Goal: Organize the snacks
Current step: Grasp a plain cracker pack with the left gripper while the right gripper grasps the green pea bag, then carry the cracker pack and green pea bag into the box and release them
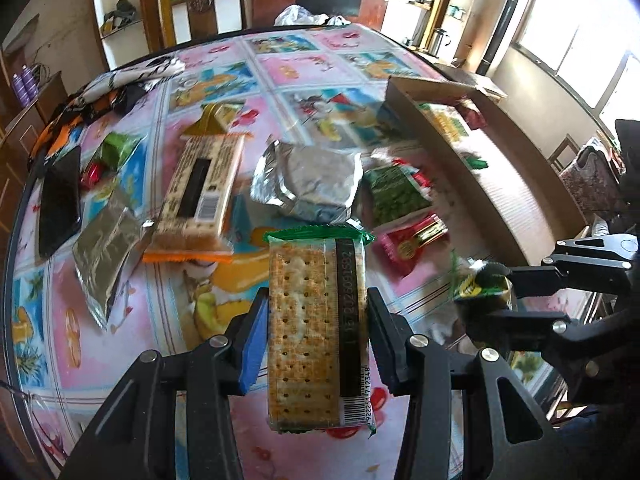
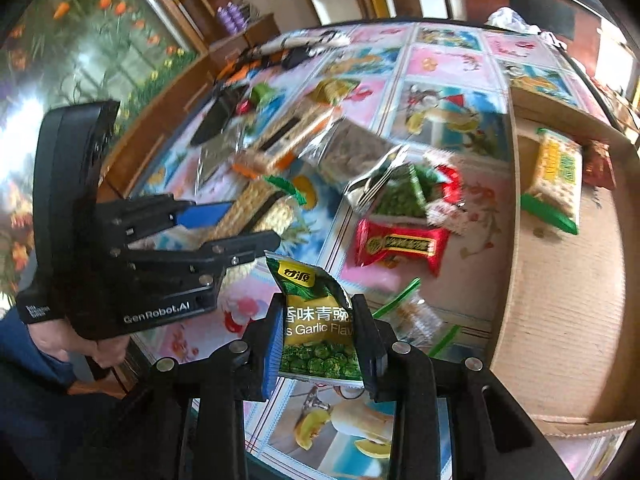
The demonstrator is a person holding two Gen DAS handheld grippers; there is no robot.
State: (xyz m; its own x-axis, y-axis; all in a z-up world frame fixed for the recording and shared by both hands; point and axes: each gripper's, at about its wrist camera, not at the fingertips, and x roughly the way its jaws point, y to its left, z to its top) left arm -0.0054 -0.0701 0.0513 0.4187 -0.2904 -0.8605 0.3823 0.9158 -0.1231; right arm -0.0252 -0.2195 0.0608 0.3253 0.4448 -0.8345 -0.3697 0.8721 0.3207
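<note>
My left gripper is shut on a cracker pack with green ends, held lengthwise above the table. In the right wrist view the same left gripper shows at the left with the crackers in it. My right gripper is shut on a green garlic pea packet, crumpled between the pads. The left wrist view has the right gripper at its right edge. A cardboard box lies to the right, with a cracker pack and a red packet inside.
Loose snacks lie on the cartoon tablecloth: an orange-ended cracker pack, a silver pouch, a green pea bag, a red packet, a flat silver packet. A black phone rests at the left edge.
</note>
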